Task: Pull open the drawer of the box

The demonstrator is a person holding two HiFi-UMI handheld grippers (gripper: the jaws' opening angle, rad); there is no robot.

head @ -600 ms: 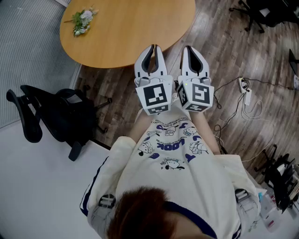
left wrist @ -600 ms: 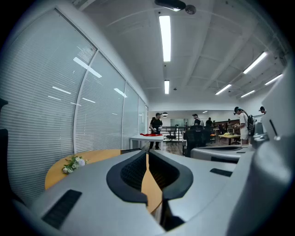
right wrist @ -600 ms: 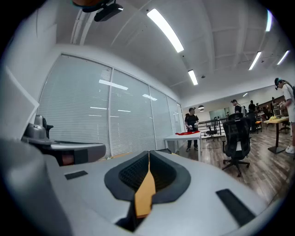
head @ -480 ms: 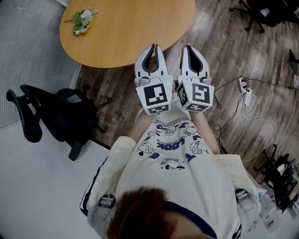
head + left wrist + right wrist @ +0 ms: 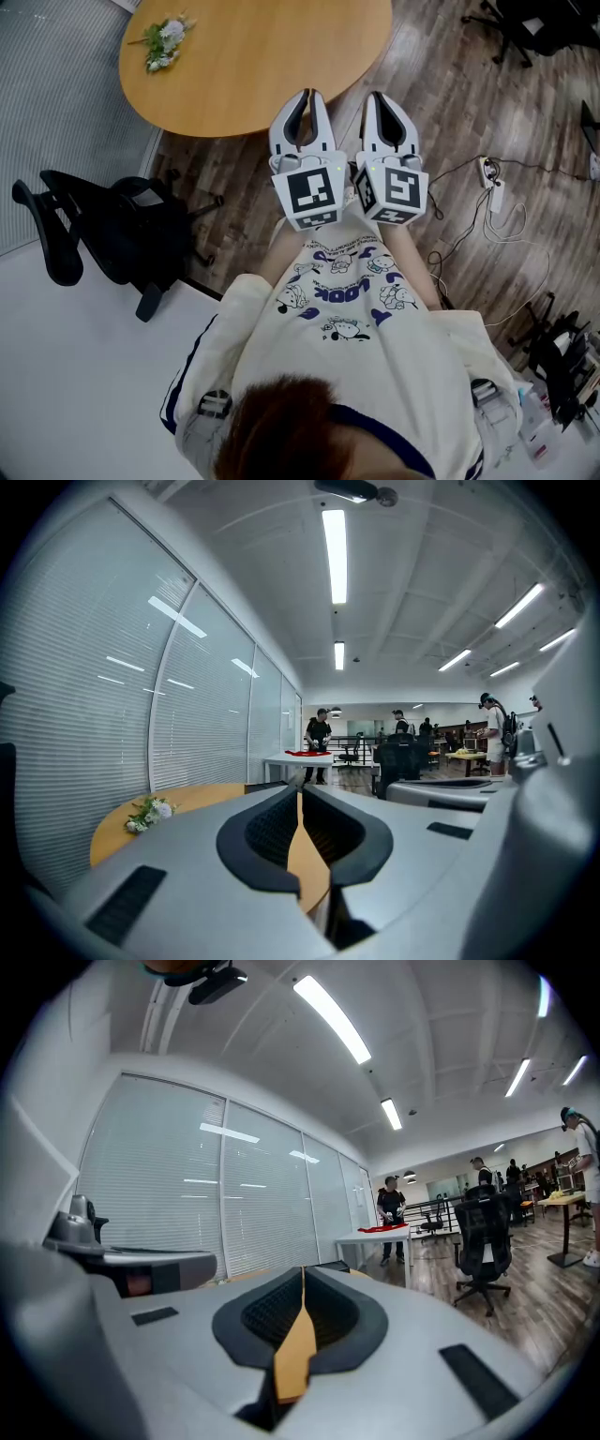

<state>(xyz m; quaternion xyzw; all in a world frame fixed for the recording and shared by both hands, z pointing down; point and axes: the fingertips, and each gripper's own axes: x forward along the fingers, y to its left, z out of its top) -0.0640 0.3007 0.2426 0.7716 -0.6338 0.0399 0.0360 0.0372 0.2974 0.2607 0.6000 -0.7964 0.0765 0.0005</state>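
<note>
No box or drawer shows in any view, so its direction, long axis and look can't be told, nor which hand is nearer. Left tongs [image 5: 307, 95] and right tongs [image 5: 380, 95] are both clenched and empty, side by side near the chest, aimed at the far round tabletop [image 5: 262, 56]. That tabletop carries only a flower sprig [image 5: 167, 39].

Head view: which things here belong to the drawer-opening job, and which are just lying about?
Job: left gripper, right gripper, both shut, holding nothing. Nothing to pull open shows.
Lying about: round table, flower sprig, black chair, power strip.
</note>
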